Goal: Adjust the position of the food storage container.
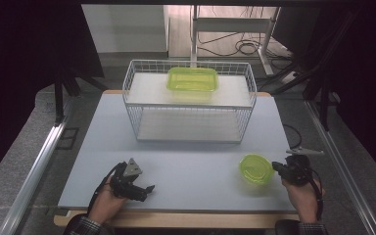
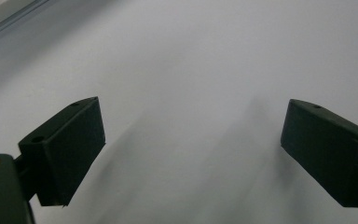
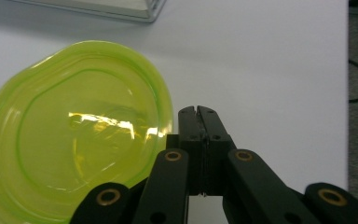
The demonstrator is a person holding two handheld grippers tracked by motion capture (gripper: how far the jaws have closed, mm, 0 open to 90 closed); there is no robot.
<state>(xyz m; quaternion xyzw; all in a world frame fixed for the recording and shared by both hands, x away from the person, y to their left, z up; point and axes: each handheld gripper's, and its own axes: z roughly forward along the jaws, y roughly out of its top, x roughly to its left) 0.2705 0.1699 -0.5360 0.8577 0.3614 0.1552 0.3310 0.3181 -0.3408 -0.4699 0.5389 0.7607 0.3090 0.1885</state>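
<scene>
A round translucent green bowl (image 1: pixel 256 168) sits upright on the grey table (image 1: pixel 186 156) at the front right. My right gripper (image 1: pixel 275 166) lies just to its right, pointing at it. In the right gripper view the two jaws (image 3: pixel 198 111) are pressed flat together with nothing between them, just beside the bowl's rim (image 3: pixel 165 112). My left gripper (image 1: pixel 147 192) rests at the front left. Its jaws (image 2: pixel 193 121) stand wide apart over bare tabletop.
A white wire shelf rack (image 1: pixel 188 105) stands at the back middle of the table, with a rectangular green container (image 1: pixel 192 79) on its top shelf. A metal rail (image 1: pixel 39 161) runs along the left side. Cables lie on the floor behind.
</scene>
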